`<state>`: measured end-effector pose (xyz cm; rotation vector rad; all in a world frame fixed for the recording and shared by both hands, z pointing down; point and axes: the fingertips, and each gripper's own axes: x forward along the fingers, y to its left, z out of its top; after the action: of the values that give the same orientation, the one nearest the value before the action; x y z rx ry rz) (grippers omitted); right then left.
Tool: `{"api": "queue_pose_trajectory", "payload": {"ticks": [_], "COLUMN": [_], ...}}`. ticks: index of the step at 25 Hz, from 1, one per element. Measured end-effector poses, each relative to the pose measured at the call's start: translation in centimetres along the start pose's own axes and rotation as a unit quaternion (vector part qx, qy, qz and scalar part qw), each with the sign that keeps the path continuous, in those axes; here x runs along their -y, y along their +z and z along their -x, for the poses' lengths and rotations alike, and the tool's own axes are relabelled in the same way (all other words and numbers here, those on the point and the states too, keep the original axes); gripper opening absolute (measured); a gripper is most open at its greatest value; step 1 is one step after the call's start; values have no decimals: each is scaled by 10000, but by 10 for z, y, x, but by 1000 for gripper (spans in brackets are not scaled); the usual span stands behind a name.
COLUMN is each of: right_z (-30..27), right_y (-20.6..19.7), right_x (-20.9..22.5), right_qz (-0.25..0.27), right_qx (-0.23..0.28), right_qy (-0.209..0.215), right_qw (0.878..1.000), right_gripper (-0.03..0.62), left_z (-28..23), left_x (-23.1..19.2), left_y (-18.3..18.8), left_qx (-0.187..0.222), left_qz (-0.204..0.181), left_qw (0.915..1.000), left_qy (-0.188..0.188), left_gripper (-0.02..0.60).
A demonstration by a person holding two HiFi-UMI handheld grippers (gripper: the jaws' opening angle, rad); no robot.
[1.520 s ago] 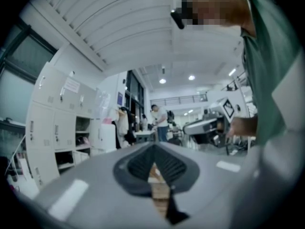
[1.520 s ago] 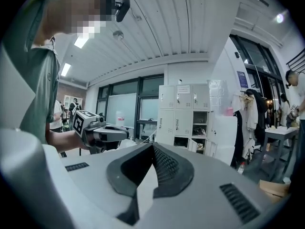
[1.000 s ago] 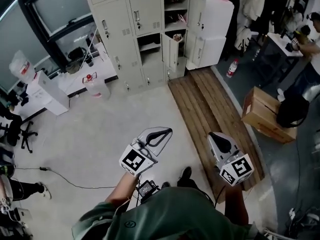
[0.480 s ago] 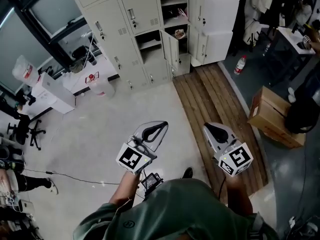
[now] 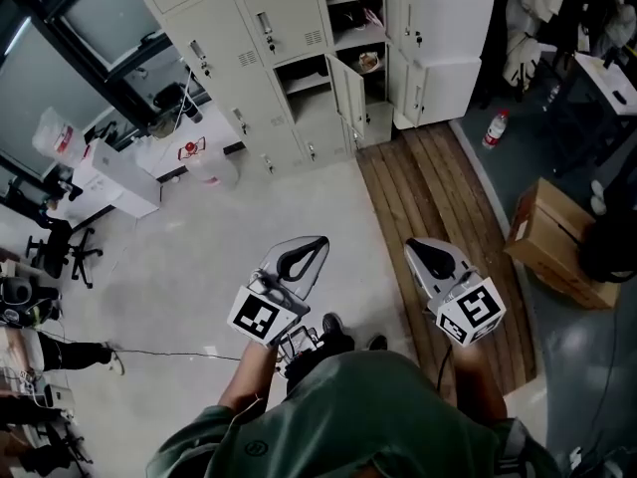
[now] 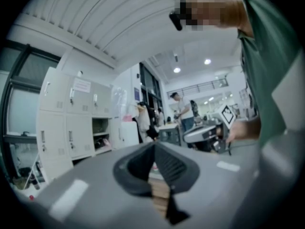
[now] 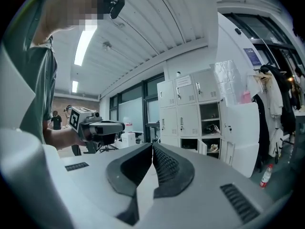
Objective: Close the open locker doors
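Two claws were out in front of me, both held level and pointing across the room. My left claw (image 5: 317, 243) had its jaws pressed together with nothing between them. My right claw (image 5: 412, 246) was the same, tips closed on empty air. Below them the toe of my shoe (image 5: 333, 324) showed on the pale floor (image 5: 199, 257), and a thin cable (image 5: 149, 355) lay off to my left. Just ahead of the right claw a strip of wooden boards (image 5: 438, 197) ran toward the far wall. A cardboard box (image 5: 552, 235) sat to the right of the boards, and a bottle (image 5: 495, 127) stood farther on. The lockers (image 5: 239, 48) were well apart from both claws, at the far end of the boards. Some of the locker doors hung open: a small lower door (image 5: 348, 93) swung out toward me in the middle of the bank, and two wide white doors (image 5: 448, 18) stood out at its right end, one above the other. The open compartments (image 5: 299, 80) between them showed shelves with small things I could not make out. Left of the lockers was a low white table (image 5: 149, 162)
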<state>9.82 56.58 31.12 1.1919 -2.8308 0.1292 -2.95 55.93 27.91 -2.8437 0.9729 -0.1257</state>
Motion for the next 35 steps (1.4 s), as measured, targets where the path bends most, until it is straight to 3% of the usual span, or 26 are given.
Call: {"api": "queue_pose_trajectory", "payload": {"ticks": [5, 20, 35], "right_z": [-33, -193, -273], "right_y": [2, 35, 30], "right_x": [16, 53, 92], "right_qz": [47, 310, 114], "right_qx": [-77, -200, -409], "right_qy": [-51, -432, -351], "right_qw": [9999, 9984, 9985], "right_gripper": [6, 6, 6], "left_z": [-11, -41, -68], "left_x": [-35, -196, -268], "left_y": [-14, -27, -58], "left_qx": [-81, 321, 177], "left_qz": [98, 172, 446], "left_qw": [9999, 9986, 9983], "left_qy": [-25, -378, -344], "left_gripper": [3, 3, 3]}}
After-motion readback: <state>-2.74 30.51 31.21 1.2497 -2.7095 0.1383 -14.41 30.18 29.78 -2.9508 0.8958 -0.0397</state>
